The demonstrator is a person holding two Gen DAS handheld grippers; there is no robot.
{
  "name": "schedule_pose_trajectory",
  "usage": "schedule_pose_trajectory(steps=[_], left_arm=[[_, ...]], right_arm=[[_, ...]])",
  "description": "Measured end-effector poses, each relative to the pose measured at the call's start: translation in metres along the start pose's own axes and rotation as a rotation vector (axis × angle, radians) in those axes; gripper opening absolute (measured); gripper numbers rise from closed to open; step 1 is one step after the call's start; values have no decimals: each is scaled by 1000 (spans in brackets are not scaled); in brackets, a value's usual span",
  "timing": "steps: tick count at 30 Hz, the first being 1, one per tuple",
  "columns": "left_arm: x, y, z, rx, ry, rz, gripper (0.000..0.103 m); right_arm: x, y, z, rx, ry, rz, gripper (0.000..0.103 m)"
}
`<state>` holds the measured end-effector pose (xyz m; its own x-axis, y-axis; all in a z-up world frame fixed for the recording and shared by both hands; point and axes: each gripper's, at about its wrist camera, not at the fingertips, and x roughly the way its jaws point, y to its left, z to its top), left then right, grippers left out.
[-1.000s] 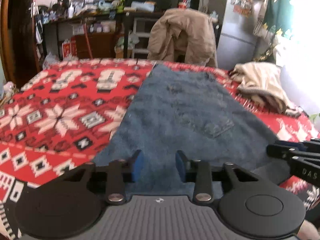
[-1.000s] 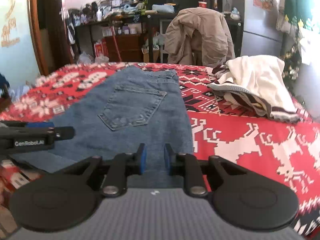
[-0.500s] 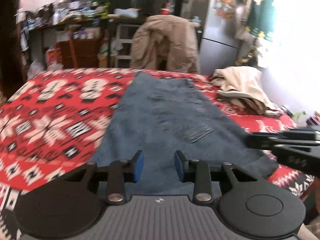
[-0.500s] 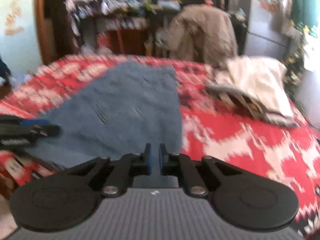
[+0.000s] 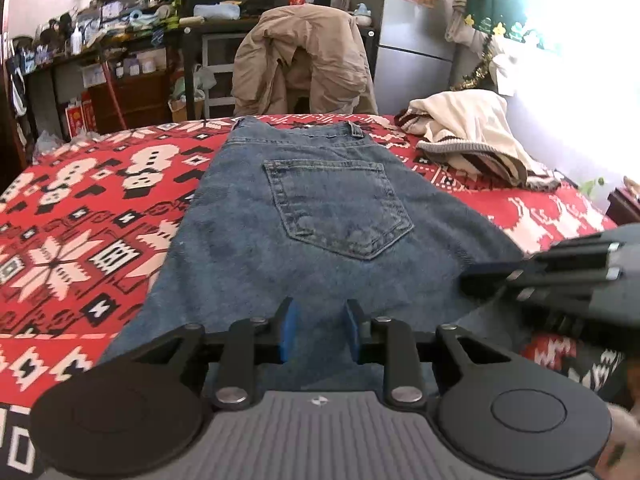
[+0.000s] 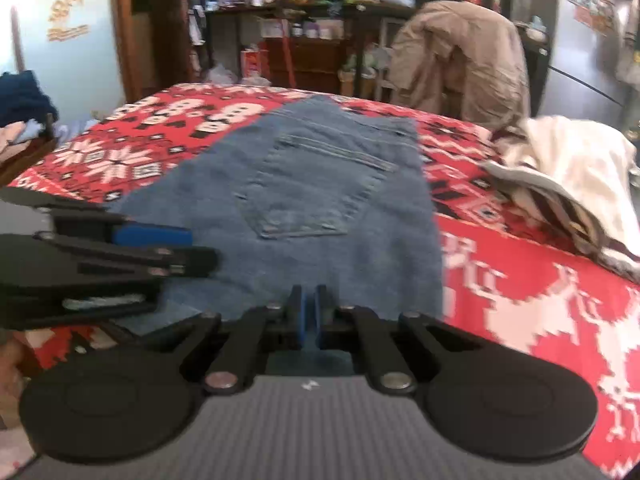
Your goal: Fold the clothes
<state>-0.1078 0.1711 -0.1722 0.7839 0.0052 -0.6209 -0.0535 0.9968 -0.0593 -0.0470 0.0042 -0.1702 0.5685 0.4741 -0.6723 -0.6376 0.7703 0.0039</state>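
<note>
In the left wrist view, the faded blue denim jeans (image 5: 320, 216) lie flat on the bed's red blanket with white and black snowflake pattern (image 5: 80, 220), waistband away at twelve o'clock and the stitched back pocket (image 5: 340, 208) up near the middle. The left gripper (image 5: 319, 334) sits over the near denim edge at six o'clock, its blue-padded fingers (image 5: 289, 334) apart and closing, with cloth lying in the gap but not yet pressed. The right gripper (image 5: 520, 276) enters at three o'clock, low over the jeans' near right corner. A cream knit sweater with dark stripes (image 5: 472, 140) lies bunched at two o'clock, apart from the jeans. To do this step well, I judge both grips should bite the same near edge at equal depth, catching every layer, so the fold can be carried toward the waistband squarely. In the right wrist view, the right gripper (image 6: 310, 318) has its fingers (image 6: 298, 320) almost pressed together over the near denim edge; whether cloth is truly caught between them I cannot tell. The left gripper (image 6: 160, 248) reaches in at nine o'clock over the denim, and the sweater (image 6: 568, 172) lies at two o'clock. Against the frames a second ago, the right fingers, then clearly parted, have drawn nearly shut, the left ones have narrowed a little, and both views sit somewhat lower and closer to the jeans, with the pocket looming larger.
</note>
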Motion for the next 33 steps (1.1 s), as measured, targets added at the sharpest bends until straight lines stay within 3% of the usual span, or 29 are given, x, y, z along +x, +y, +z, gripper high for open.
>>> schedule_pose_trajectory(steps=[7,9,11,16,21,25,30,33], left_arm=[[-9,4,1,-63,-1,14,27],[-15,1,10,-68,-36,5,29],[-16,-2,22,-58,-63,0,38],[16,0,40,-71,-28,9,40],[29,5,29,-91,26,20,40],[20,-6,18,-55,17,26,42],[10,-4,19,-108,11,-11,42],[11,-9,20,-94,3,-23,42]], right_arm=[[-14,-27,-7,93,15,-29,2],[-18,-26,-1,115,-12,-7,11],[-21,-26,8,123,-47,8,14],[6,-27,32,69,-61,-45,14],[29,-43,24,56,-15,-84,12],[17,-62,6,149,-45,-44,12],[3,-53,6,119,-26,-64,14],[-9,-45,14,131,-61,-36,13]])
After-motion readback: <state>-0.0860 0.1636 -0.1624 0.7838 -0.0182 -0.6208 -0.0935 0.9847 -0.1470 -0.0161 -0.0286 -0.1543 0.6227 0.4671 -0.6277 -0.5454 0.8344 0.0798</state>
